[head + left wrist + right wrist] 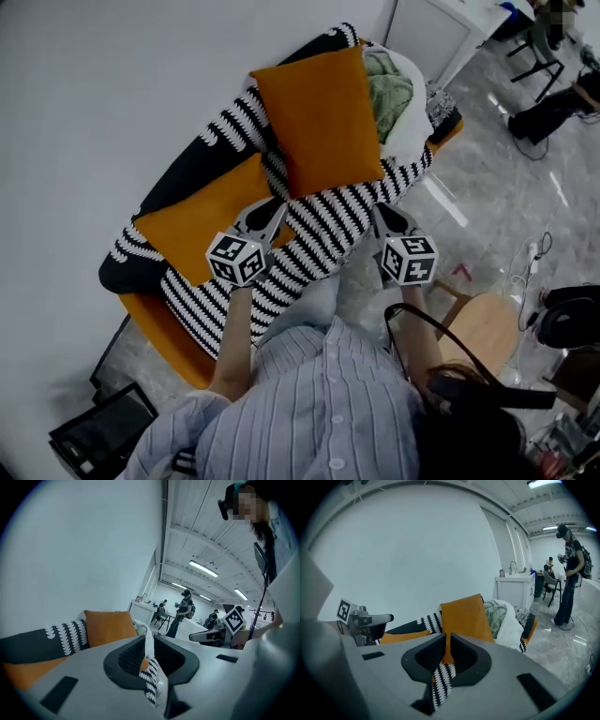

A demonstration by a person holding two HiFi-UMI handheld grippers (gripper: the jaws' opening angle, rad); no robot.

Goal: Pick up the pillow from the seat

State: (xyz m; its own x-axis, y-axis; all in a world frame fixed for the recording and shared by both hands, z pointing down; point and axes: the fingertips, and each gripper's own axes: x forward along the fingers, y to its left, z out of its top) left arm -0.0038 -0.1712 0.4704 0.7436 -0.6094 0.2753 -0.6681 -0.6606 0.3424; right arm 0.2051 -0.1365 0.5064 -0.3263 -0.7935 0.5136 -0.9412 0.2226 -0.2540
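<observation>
Nearest the camera, the person in the striped shirt [319,403] holds both tools out over the front of the sofa. The left claw [271,208] is clenched on nothing, its jaws pressed together with only striped cloth showing past them. The right claw [383,212] is clenched and empty in the same way. Both hang over the seat [330,223], which is draped in a black-and-white striped cover. Just beyond the left claw, a flat pillow [199,221] in orange lies along the seat's left part; whether the claw tip touches its edge cannot be told. Farther back a larger upright pillow [321,117], also orange, leans on the backrest, roughly in line with the gap between the two claws. A green and white bundle [396,86] sits at the sofa's far end. This looks like the approach step: nothing is lifted yet. The upright pillow seems the likelier target. The next move calls for releasing both claws, bringing one to each side edge, pinching the soft fabric, and raising it evenly.
</observation>
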